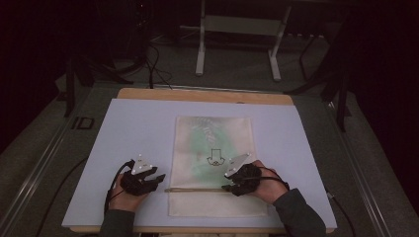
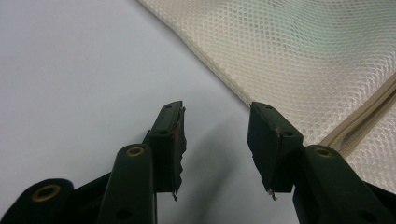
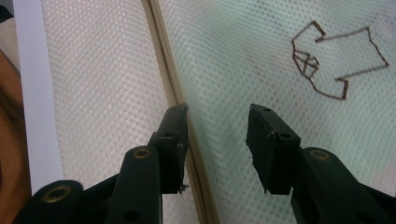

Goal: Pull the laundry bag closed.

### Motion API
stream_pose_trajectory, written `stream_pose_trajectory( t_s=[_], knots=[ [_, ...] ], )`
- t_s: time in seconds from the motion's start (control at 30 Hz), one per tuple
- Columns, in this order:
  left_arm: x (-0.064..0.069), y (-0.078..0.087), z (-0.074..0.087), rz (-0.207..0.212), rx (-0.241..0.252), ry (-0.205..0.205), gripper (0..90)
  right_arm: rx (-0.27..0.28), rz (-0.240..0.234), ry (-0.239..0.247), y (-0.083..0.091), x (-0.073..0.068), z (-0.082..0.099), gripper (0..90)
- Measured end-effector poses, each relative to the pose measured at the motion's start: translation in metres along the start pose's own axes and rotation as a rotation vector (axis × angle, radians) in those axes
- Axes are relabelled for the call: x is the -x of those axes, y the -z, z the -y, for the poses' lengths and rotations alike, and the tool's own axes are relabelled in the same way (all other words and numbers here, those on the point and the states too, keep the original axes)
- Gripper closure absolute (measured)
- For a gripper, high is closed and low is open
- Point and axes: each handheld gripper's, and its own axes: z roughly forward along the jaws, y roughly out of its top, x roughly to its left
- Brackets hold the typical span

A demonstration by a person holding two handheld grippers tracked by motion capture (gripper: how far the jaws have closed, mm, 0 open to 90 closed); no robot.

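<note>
Mesh laundry bag [image 1: 212,163] long axis runs away from person; both grippers' fingers open, empty.

High view: I look from above my side of the table, forward and down, far enough back to take in the whole lilac mat [image 1: 133,128], the mesh bag [image 1: 213,143] and the floor beyond. Left gripper view: my camera rides the left gripper [image 2: 216,135], looking close along its jaws at the mat and the bag's edge [image 2: 289,56]. Right gripper view: my camera rides the right gripper [image 3: 217,135], very near the mesh [image 3: 233,56], facing the zipper [image 3: 166,60] and the printed outline [image 3: 338,58]. All three views share the bag and its zipper; the high view also shows both grippers [image 1: 160,178] [image 1: 228,188].
</note>
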Motion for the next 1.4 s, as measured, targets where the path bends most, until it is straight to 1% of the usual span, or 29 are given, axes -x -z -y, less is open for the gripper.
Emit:
stream_pose_trajectory(
  t_s=[0.13, 0.4, 0.7, 0.9, 1.2, 1.4],
  knots=[
    [0.0, 0.0, 0.0, -0.003, 0.002, -0.002, 55.2, 0.003, -0.007, 0.007, -0.003, -0.001, -0.006, 59.5],
    [0.0, 0.0, 0.0, -0.004, 0.004, -0.003, 55.0, 0.002, -0.032, 0.019, -0.012, -0.003, -0.014, 63.8],
    [0.0, 0.0, 0.0, -0.013, 0.007, -0.004, 55.1, -0.005, -0.051, 0.048, -0.02, -0.006, -0.025, 63.3],
    [0.0, 0.0, 0.0, -0.013, 0.005, -0.008, 55.1, -0.004, -0.066, 0.062, -0.025, -0.008, -0.033, 66.2],
    [0.0, -0.001, 0.0, -0.014, 0.002, -0.011, 55.0, -0.012, -0.08, 0.09, -0.031, -0.012, -0.047, 67.3],
    [0.0, -0.001, 0.0, -0.011, 0.001, -0.01, 55.0, -0.007, -0.089, 0.102, -0.037, -0.013, -0.056, 66.7]
  ],
)
